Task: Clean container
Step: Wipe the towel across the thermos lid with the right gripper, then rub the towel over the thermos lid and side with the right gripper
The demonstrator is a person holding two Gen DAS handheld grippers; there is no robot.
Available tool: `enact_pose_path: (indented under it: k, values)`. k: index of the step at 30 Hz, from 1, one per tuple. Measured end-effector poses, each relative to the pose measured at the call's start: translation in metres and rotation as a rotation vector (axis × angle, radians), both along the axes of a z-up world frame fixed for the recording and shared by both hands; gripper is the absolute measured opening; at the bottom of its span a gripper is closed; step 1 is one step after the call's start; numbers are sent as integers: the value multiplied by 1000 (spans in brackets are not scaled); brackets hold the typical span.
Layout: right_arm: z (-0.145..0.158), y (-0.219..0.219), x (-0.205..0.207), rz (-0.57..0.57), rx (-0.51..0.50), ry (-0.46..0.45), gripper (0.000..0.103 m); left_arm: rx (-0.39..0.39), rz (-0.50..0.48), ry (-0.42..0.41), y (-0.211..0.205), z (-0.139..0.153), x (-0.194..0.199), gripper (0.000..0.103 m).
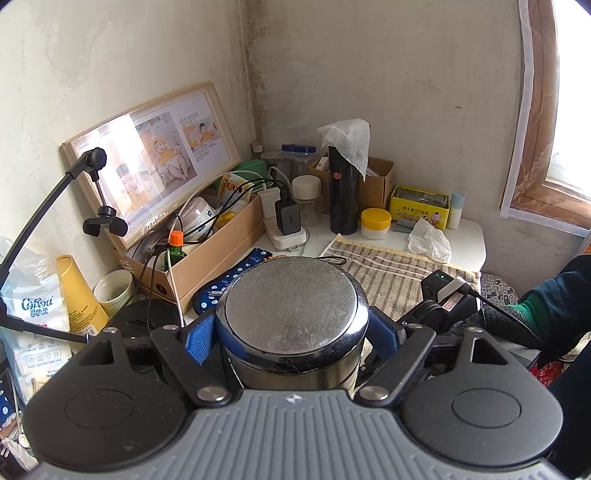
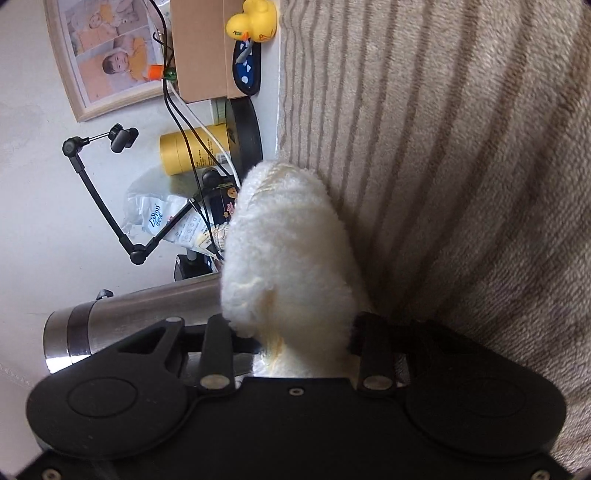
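Corner of a stained plaster room, window frame at right. The white table is crowded: striped towel, cardboard box of cables, framed photos leaning on the wall, black flask, yellow tin.

I see my left gripper clamped on the steel container, held over the table's near edge. My right gripper is pinched onto a fluffy white cloth, its tuft beside the container.

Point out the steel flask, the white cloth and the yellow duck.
steel flask (image 1: 291, 299): left wrist view, flat end.
white cloth (image 2: 288, 258): right wrist view, fluffy middle.
yellow duck (image 2: 255, 18): right wrist view, body.
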State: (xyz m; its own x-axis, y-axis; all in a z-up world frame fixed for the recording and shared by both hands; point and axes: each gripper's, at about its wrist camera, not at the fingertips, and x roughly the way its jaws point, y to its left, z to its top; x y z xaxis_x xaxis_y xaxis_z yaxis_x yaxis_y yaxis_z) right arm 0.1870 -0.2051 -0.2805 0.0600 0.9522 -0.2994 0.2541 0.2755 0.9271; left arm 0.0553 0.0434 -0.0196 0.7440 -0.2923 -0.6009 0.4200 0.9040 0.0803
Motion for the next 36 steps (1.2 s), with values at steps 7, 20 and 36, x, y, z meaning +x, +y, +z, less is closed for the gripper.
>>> enact_pose_path:
  k: [7, 20, 36]
  values:
    - [17, -3, 0, -36, -50, -59, 55, 1, 0, 1, -2, 2, 0, 83]
    - [32, -23, -11, -206, -115, -30, 56, 5, -12, -4, -2, 2, 0, 83]
    - [80, -8, -8, -175, -55, -204, 25, 1, -23, -11, 1, 0, 1, 83]
